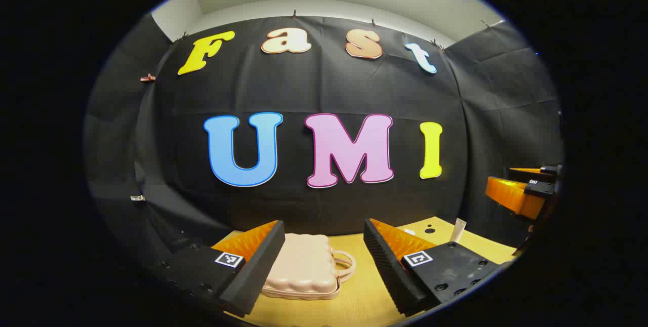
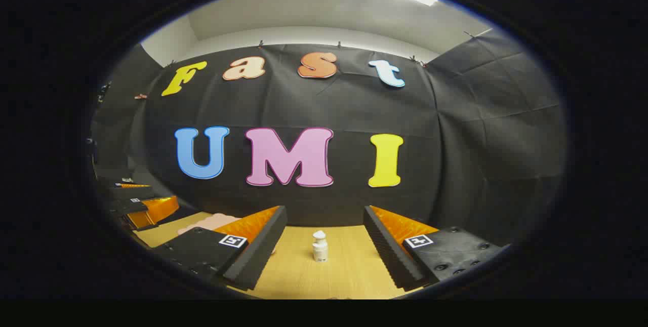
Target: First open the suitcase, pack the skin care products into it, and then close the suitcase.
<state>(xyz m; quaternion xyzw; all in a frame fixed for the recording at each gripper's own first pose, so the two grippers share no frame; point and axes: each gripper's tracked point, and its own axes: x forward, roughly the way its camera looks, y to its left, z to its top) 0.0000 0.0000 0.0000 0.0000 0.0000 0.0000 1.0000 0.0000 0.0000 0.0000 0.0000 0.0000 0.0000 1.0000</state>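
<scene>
My left gripper [image 1: 324,261] hangs with fingers wide, empty, above the desk [image 1: 364,296]; the closed suitcase [image 1: 304,271] lies flat between them, handle toward the right. My right gripper [image 2: 324,253], fingers also spread and empty, faces a small white bottle [image 2: 319,246] standing upright farther along the desk.

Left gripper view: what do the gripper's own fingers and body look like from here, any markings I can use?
The left gripper has two wedge-shaped fingers with ribbed inner faces, on dark bodies studded with screws. Each body carries a small square black-and-white tag.
</scene>
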